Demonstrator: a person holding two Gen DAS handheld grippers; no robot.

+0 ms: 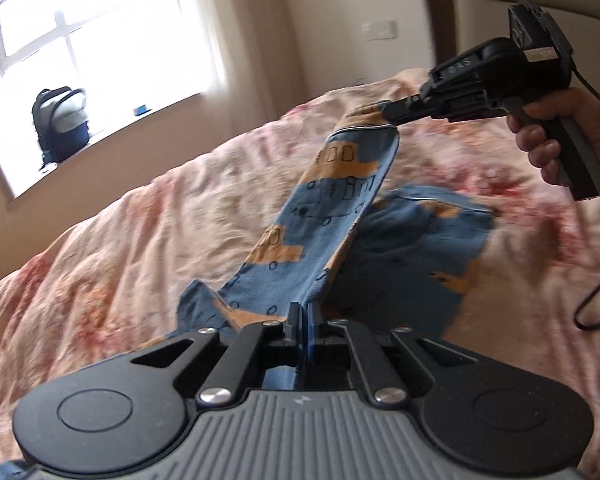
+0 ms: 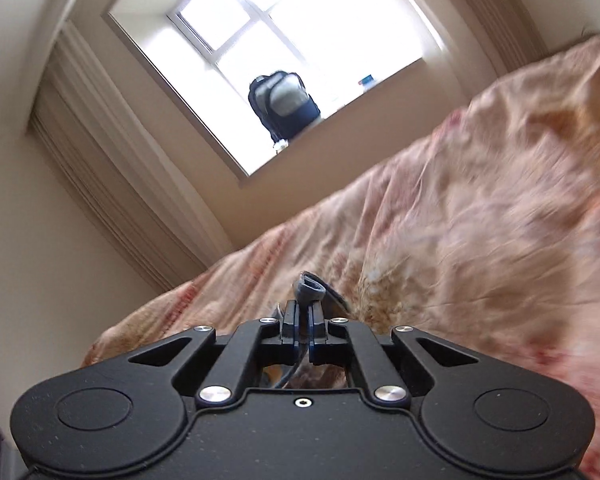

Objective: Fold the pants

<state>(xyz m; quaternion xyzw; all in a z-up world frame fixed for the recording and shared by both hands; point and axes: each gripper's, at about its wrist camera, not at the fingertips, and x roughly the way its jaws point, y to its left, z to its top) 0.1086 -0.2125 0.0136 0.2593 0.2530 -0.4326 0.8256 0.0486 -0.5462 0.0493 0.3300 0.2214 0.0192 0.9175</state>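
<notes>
Blue cotton-like pants (image 1: pixel 340 208), printed with orange vehicles, hang limp between the two tools above the floral bedspread (image 1: pixel 120 240), one leg still lying on it. The left gripper (image 1: pixel 305 320) has its jaws closed on the near edge; the right gripper (image 1: pixel 392 114) pinches the far hem. Judging by the sag, the cloth is light and floppy, so hems and seams make the surest grip points.
</notes>
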